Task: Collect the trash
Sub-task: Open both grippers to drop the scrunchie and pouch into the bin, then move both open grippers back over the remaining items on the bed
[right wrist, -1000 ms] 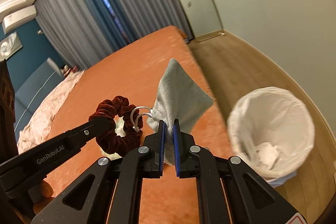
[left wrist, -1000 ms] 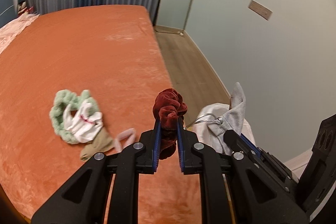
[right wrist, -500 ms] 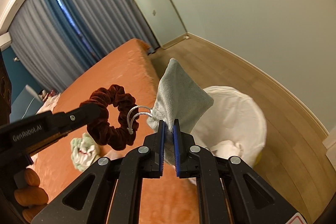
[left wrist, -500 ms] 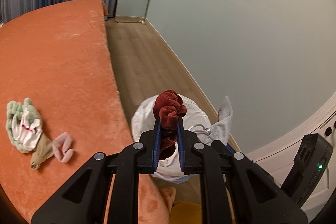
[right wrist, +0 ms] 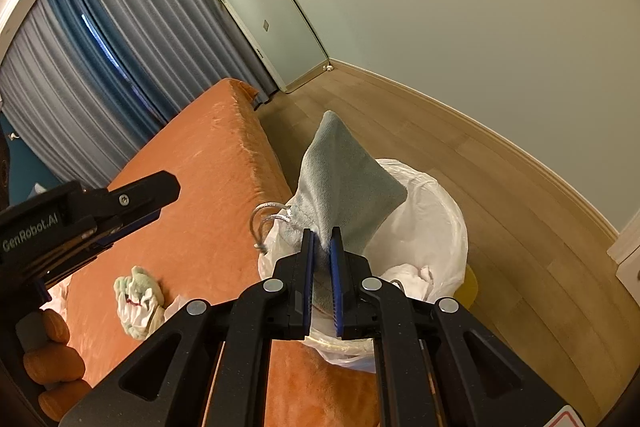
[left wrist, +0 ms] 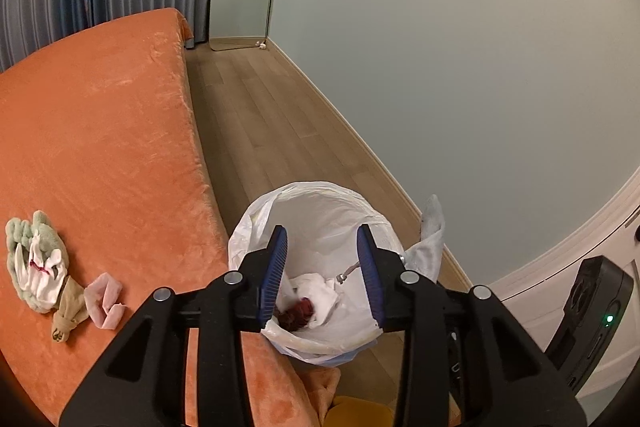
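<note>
While our left tool [left wrist: 322, 271] hangs over the round bin lined with a white plastic bag [left wrist: 256, 227], its blue-padded jaws stand wide apart with nothing between them; the dark red velvet scrunchie [left wrist: 298, 313] lies at the bottom of that bin, against crumpled white tissue [left wrist: 320, 293]; our right tool [right wrist: 322, 281] has its jaws pinched on the lower edge of a soft grey-blue drawstring pouch [right wrist: 344, 183], which stands up above the fingers and sits over the near rim of the white-lined bin [right wrist: 440, 211]; the pouch's silver cord [right wrist: 266, 217] loops out to the left of it, free of the bag; from the left wrist view we see a corner of the same pouch [left wrist: 432, 227] just past the bin's right rim; the bin stands on the pale wooden floor [left wrist: 260, 115], close against the side of the bed with the orange plush cover [left wrist: 100, 131]; on that bed, well apart from the bin, lie a mint-green knitted scrunchie [left wrist: 22, 235] with a white crumpled cloth [left wrist: 38, 269] on top of it, a small tan fabric piece [left wrist: 68, 311] touching them, and a pale pink folded strip [left wrist: 104, 301] just beside the tan piece; the right wrist view shows the green-and-white bundle [right wrist: 138, 297] on the bed, with the black arm of our left tool [right wrist: 96, 211] reaching across above it.
</note>
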A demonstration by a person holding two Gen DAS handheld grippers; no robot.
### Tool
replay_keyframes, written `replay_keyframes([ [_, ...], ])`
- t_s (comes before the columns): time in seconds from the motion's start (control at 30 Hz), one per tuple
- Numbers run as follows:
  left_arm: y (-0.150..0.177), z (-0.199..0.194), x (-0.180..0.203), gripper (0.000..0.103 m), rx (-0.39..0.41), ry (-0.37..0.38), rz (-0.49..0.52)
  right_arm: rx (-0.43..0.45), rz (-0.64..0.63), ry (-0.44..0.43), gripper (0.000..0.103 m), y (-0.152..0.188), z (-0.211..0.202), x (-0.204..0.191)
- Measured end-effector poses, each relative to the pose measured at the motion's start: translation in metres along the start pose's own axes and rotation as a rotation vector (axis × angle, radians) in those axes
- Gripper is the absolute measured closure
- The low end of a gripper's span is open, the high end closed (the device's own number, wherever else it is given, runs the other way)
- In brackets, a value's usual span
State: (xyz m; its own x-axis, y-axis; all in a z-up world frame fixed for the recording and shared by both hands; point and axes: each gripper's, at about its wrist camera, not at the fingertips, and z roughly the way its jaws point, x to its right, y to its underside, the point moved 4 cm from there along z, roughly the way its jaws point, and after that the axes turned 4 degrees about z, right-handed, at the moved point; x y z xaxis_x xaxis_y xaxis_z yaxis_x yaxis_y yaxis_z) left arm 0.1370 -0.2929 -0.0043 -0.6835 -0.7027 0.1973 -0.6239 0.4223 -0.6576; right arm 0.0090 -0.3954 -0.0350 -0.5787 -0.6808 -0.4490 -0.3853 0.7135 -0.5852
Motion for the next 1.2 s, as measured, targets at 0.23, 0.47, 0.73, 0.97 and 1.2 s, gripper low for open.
replay_keyframes([
  [0.23, 0.002, -0.002, -0.016, 0.068, 0.001, -0.044, -0.015, -0.005, -0.017, -0.012, 0.095, -0.001, 0.005, -0.007],
  [0.47, 0.002, -0.007, -0.031, 0.068, 0.007, -0.067, -0.036, -0.011, -0.034, -0.015, 0.094, 0.000, 0.008, -0.015],
  [0.73, 0.002, -0.012, -0.046, 0.068, 0.009, -0.088, -0.066, -0.001, -0.066, -0.001, 0.072, 0.000, 0.008, -0.023],
  [0.97, 0.008, -0.021, -0.061, 0.068, 0.016, -0.101, -0.093, 0.009, -0.087, -0.003, 0.065, 0.002, 0.003, -0.034],
  [1.2, 0.014, -0.036, -0.075, 0.066, 0.032, -0.114, -0.115, 0.008, -0.121, -0.013, 0.059, 0.010, -0.006, -0.050],
])
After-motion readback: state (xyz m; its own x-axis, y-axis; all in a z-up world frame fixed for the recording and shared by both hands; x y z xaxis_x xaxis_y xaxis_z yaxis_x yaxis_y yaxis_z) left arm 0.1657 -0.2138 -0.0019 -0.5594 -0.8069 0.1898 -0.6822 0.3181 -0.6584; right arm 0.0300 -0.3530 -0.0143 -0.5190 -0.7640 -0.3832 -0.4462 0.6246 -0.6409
